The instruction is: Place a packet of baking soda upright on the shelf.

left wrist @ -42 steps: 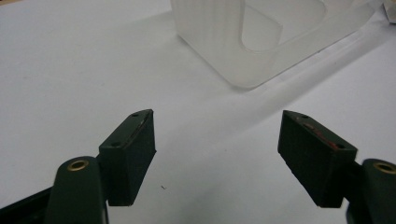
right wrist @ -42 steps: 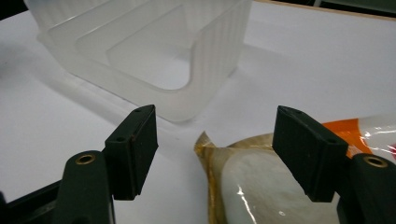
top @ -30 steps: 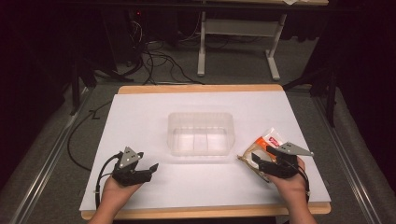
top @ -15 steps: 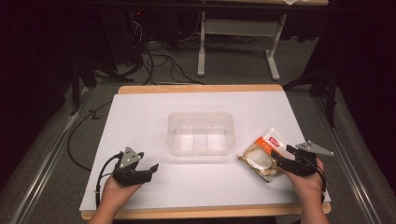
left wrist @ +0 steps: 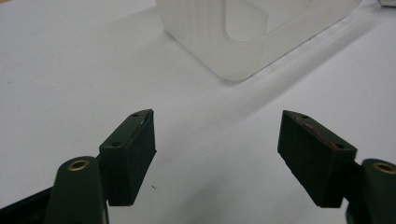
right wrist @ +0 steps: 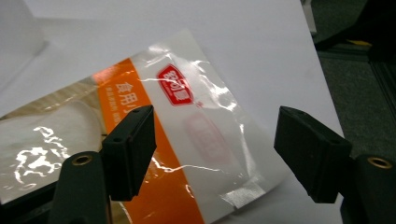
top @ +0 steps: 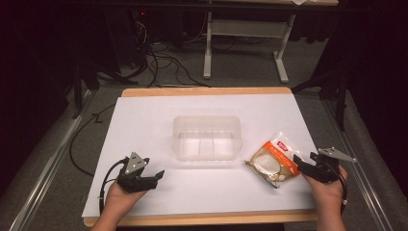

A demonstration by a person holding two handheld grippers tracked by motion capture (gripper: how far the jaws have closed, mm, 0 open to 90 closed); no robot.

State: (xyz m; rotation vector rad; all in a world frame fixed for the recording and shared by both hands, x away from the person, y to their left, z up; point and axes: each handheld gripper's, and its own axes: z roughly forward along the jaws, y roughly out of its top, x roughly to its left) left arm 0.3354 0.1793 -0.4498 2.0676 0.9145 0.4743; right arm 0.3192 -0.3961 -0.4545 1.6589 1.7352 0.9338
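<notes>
Right gripper (right wrist: 215, 154) over diagonally-lying packet (right wrist: 187, 140)

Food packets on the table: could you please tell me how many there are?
1. The food packet lies on the white table, right of the clear tub, just ahead of the right hand-held gripper.

Place: lab | signs: white-topped table (top: 144, 125), floor cables (top: 159, 57), metal desk frame (top: 245, 33), dark surroundings

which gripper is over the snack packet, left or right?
The right gripper: its open jaws frame the orange-and-white packet. The left gripper, also open, has bare white table between its jaws, with the clear plastic container ahead.
</notes>
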